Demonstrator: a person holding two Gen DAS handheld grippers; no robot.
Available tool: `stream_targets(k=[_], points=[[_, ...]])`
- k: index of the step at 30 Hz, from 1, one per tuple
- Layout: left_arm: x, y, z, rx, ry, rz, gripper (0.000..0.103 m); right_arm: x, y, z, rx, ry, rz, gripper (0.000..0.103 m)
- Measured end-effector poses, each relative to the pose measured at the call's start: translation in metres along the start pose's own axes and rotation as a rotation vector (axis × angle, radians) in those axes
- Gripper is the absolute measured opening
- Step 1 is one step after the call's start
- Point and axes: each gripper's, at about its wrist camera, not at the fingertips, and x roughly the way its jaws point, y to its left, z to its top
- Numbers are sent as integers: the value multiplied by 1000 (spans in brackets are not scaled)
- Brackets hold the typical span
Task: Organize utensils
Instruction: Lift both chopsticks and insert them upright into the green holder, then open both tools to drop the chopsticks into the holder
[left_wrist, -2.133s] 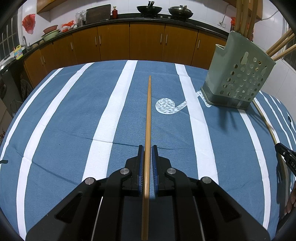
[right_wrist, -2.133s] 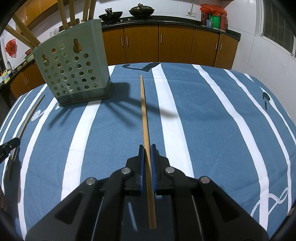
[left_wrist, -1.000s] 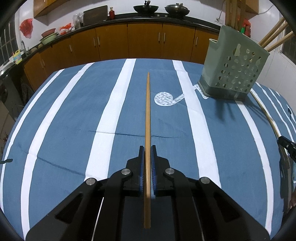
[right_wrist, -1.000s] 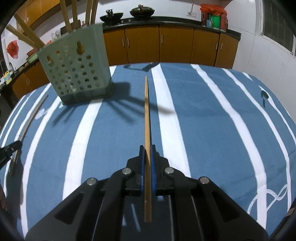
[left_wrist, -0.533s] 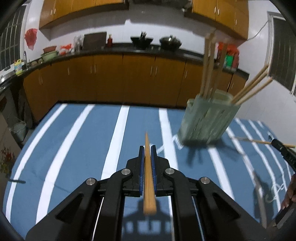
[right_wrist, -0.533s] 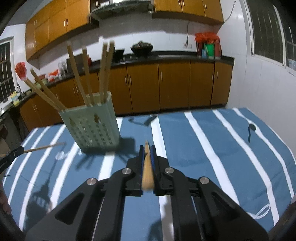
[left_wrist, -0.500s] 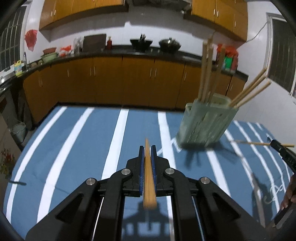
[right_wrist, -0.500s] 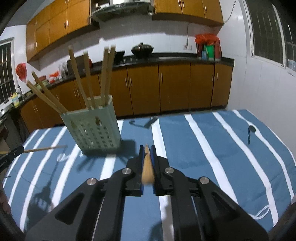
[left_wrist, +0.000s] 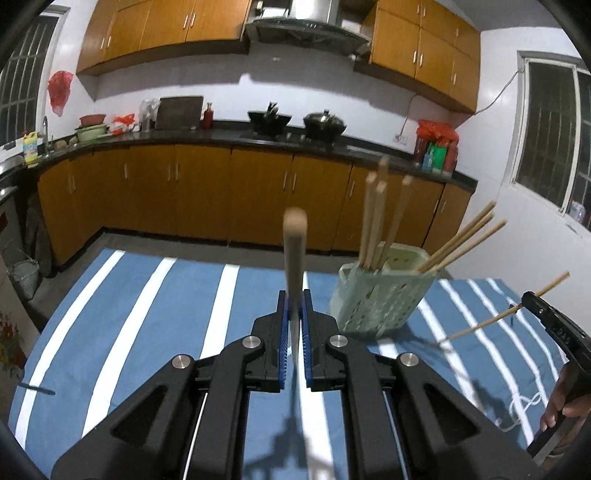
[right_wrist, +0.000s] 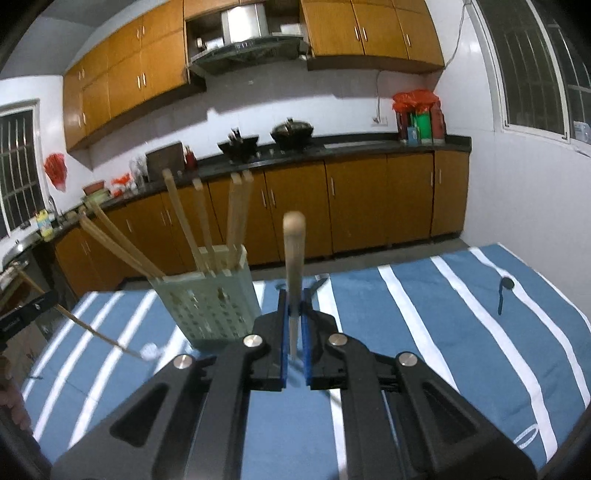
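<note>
Gripping one chopstick (left_wrist: 294, 258) in my left claw (left_wrist: 294, 328) and another chopstick (right_wrist: 293, 258) in my right claw (right_wrist: 294, 325), I hold both above the striped surface (left_wrist: 147, 314). From the left claw the green holder (left_wrist: 380, 295) sits at two o'clock, crowded with leaning sticks; a tip could catch those or the rim and twist in my narrow pinch.

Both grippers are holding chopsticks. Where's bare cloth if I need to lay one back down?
Bare striped tablecloth lies left of the green holder, and more to its right. Crowded: around the holder, where the right gripper and its chopstick hover.
</note>
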Motion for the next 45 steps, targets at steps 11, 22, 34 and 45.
stream_targets(k=[11, 22, 34, 45], points=[[-33, -33, 47, 28, -161, -93, 7, -45, 21, 52, 33, -130, 203, 8], [-39, -69, 107, 3, -381, -125, 7, -66, 53, 107, -10, -302, 256, 8], [9, -78, 111, -33, -423, -70, 7, -4, 55, 127, -53, -197, 187, 8], [43, -75, 92, -43, -320, -76, 7, 28, 67, 113, -87, -104, 165, 8]])
